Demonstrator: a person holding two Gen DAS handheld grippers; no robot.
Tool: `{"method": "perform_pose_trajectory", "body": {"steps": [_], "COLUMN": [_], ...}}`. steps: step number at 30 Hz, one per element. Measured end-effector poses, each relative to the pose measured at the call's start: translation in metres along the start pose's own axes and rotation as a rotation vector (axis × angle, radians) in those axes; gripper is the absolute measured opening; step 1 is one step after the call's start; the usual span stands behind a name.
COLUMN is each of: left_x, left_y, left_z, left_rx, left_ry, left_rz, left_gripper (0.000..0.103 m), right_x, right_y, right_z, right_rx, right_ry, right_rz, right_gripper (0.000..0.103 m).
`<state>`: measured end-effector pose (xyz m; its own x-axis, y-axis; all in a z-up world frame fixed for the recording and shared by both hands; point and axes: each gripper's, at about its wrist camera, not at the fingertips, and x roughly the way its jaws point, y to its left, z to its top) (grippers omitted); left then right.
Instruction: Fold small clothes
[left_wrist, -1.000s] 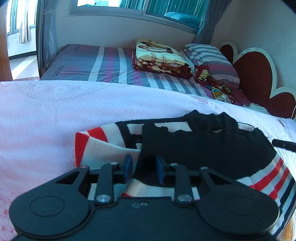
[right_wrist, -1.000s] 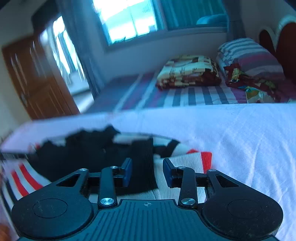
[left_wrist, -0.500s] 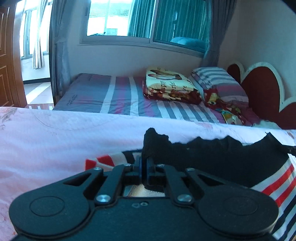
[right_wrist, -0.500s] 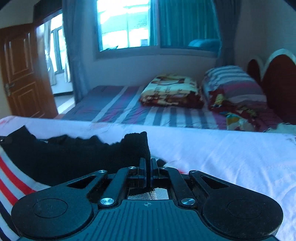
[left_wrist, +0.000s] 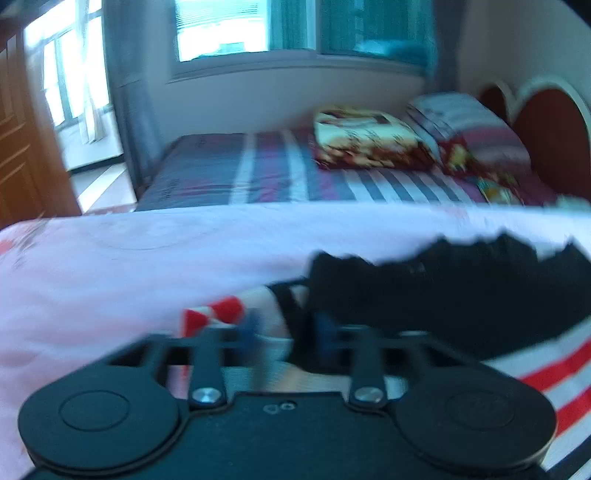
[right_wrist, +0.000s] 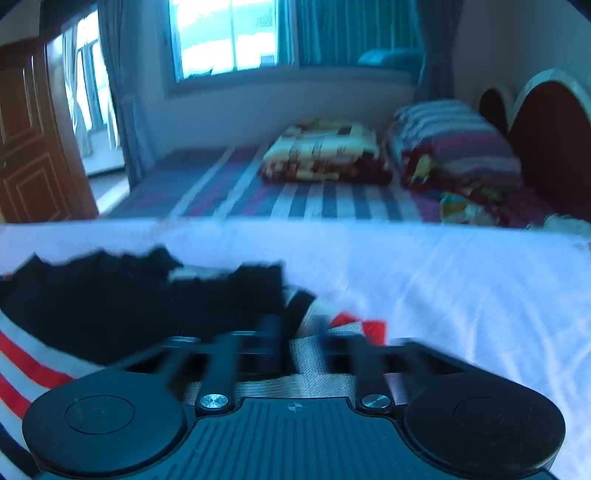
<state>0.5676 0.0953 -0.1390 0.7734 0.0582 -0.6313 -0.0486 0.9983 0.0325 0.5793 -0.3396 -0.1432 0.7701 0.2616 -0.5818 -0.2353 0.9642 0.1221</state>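
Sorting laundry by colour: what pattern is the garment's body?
White with red and black stripes, plus a black band: striped garment, clearest in the left wrist view.

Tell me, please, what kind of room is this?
Most likely a bedroom in a home. A bed with a striped sheet stands behind, with a pillow and a folded blanket on it, a curved headboard, and a curtained window.

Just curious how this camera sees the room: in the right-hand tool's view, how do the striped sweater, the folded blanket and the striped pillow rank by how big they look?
1. Striped sweater, though it lies nearest the camera.
2 and 3. Striped pillow and folded blanket look alike; no ranking.
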Motion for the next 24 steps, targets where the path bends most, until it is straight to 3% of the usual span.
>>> {"method": "perform_pose_trajectory", "body": {"steps": [2, 4, 5, 6, 11, 15, 18, 21, 23, 24], "left_x": [-0.021, -0.025, -0.023, -0.021, -0.012, -0.009, -0.013, -0.021, -0.024, -0.024], "left_y": [-0.006, -0.032, -0.048, -0.065, -0.118, -0.097, -0.059, -0.020, -0.018, -0.016], "left_z": [0.006, 0.012, 0.012, 0.011, -0.009, -0.026, -0.029, -0.041, -0.040, -0.038], "left_rx": [0.000, 0.033, 0.054, 0.078, 0.162, 0.146, 0.117, 0.078, 0.078, 0.039], "left_ry": [-0.072, -0.055, -0.045, -0.029, 0.032, 0.033, 0.026, 0.017, 0.014, 0.032], "left_rz": [-0.025, -0.070, -0.095, -0.123, -0.187, -0.160, -0.072, -0.075, -0.019, -0.009], "left_gripper": [0.060, 0.060, 0.060, 0.060, 0.060, 0.069, 0.069, 0.069, 0.077, 0.075], "right_x": [-0.015, -0.014, -0.008, 0.000, 0.018, 0.009, -0.001, -0.014, -0.018, -0.023], "right_y": [0.012, 0.035, 0.048, 0.063, 0.104, 0.093, 0.055, 0.023, 0.020, 0.024], "right_z": [0.003, 0.008, 0.010, 0.011, 0.002, -0.011, -0.015, -0.024, -0.023, -0.020], "right_rx": [-0.040, -0.084, -0.099, -0.108, -0.142, -0.198, -0.174, -0.134, -0.119, -0.111], "right_ry": [-0.035, -0.023, -0.001, 0.037, 0.118, 0.118, 0.111, 0.113, 0.116, 0.115], "right_rz": [0.043, 0.092, 0.111, 0.132, 0.183, 0.140, 0.047, 0.044, 0.050, 0.036], "right_gripper": [0.048, 0.048, 0.044, 0.034, 0.032, 0.032, 0.031, 0.031, 0.031, 0.031]}}
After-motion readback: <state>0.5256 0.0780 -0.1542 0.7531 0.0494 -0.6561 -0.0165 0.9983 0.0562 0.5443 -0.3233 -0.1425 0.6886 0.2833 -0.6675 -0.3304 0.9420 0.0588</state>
